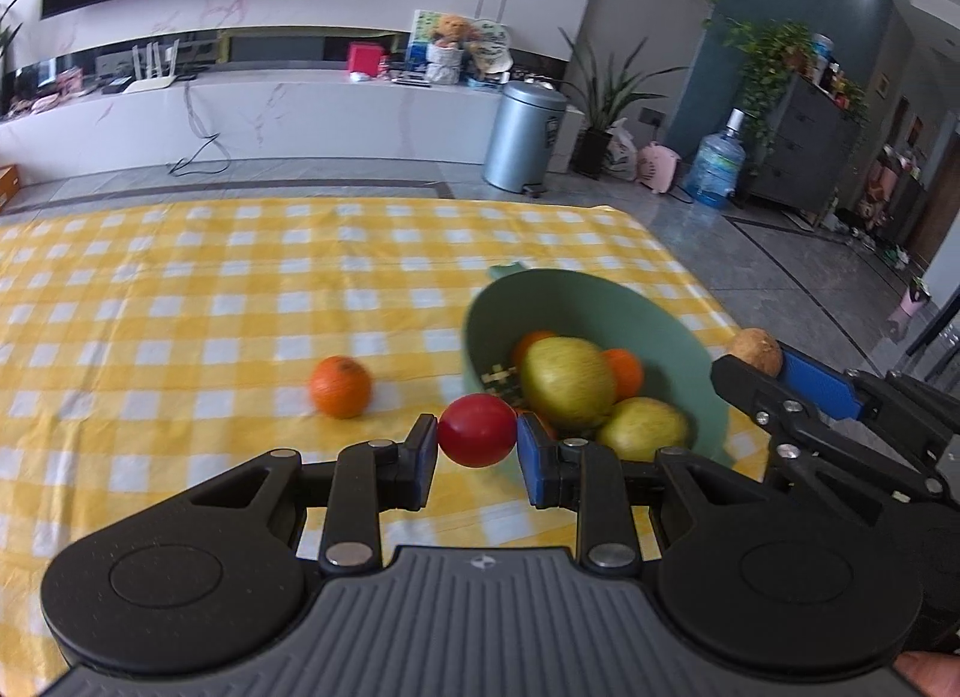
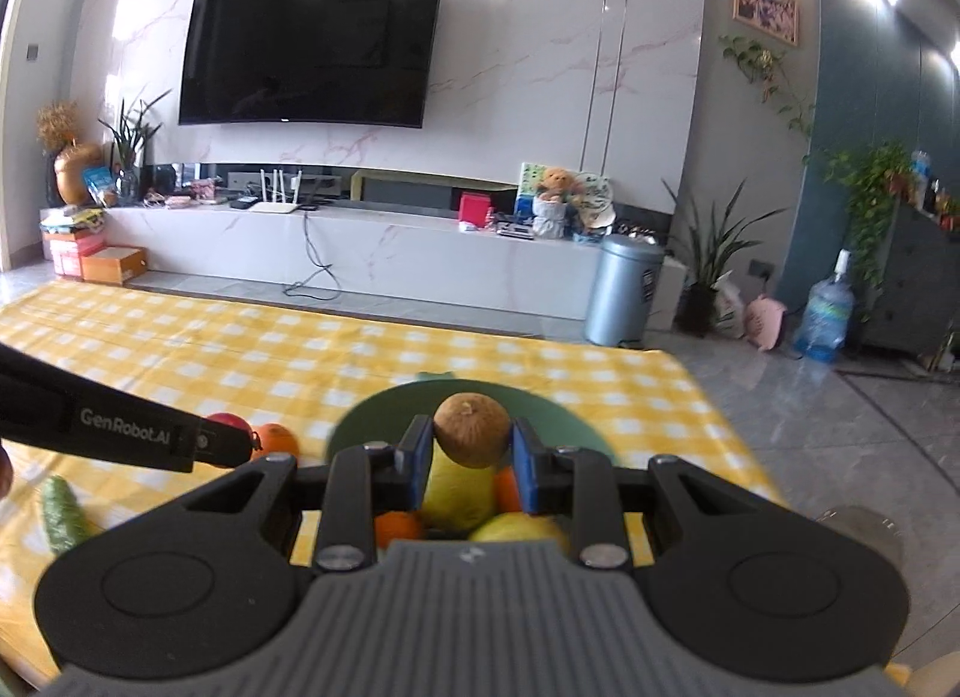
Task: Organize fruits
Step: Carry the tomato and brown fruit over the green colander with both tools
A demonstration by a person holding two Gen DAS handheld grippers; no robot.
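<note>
My left gripper is shut on a red fruit, held above the yellow checked cloth just left of the green bowl. The bowl holds yellow-green fruits and oranges. A loose orange lies on the cloth to the left. My right gripper is shut on a brown round fruit, held above the bowl. The right gripper and brown fruit also show at the right in the left wrist view.
A green cucumber lies on the cloth at the left. The table's far edge and right edge drop to a tiled floor. A metal bin and TV console stand beyond.
</note>
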